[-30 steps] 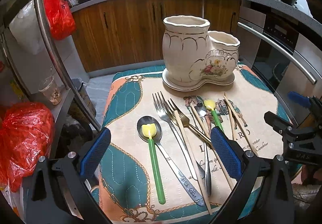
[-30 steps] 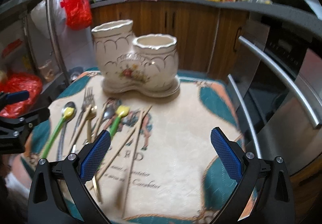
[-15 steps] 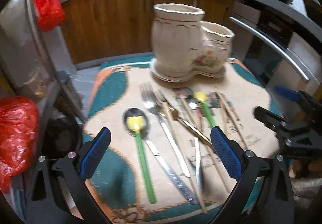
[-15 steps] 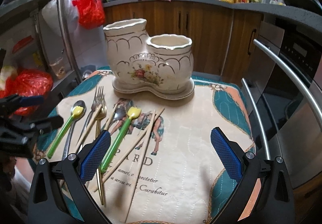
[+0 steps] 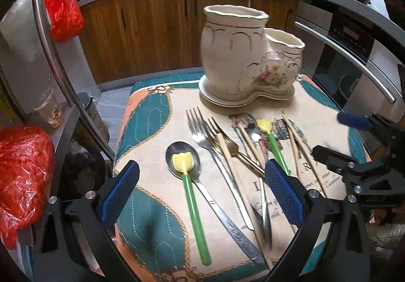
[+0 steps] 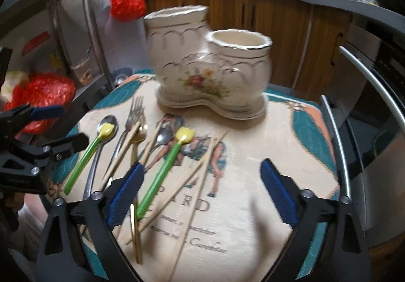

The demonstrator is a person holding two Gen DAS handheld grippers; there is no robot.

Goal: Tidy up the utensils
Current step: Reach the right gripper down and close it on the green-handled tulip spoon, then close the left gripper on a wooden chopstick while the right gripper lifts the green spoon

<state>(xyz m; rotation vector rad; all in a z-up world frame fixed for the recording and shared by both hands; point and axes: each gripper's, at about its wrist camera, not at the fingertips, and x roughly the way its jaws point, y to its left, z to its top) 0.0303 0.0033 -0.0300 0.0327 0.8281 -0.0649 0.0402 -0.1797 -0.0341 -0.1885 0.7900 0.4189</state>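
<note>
Utensils lie loose on a patterned cloth, all of them still outside the ceramic holder, so the sorting appears not yet begun and every piece remains to be placed. Nearest, the left gripper hovers with its blue-padded fingers spread wide and nothing between them. Directly ahead of it, between the fingers, lie a steel spoon with a green-handled spoon with a yellow tip resting in its bowl, then a steel fork and a gold fork crossed by a pale chopstick. Just past its right finger are a second green-handled spoon and more chopsticks. The right gripper also stands wide apart and empty, above the cloth; that second green spoon and two chopsticks lie just ahead of its left finger, while bare cloth faces its right finger. Farthest from both grippers, at the back of the cloth, the cream holder stands upright: a tall pot joined to a shorter pot on one base, gold-trimmed with a painted flower. From the right wrist view the shorter pot looks empty; the tall pot's inside is hidden.
</note>
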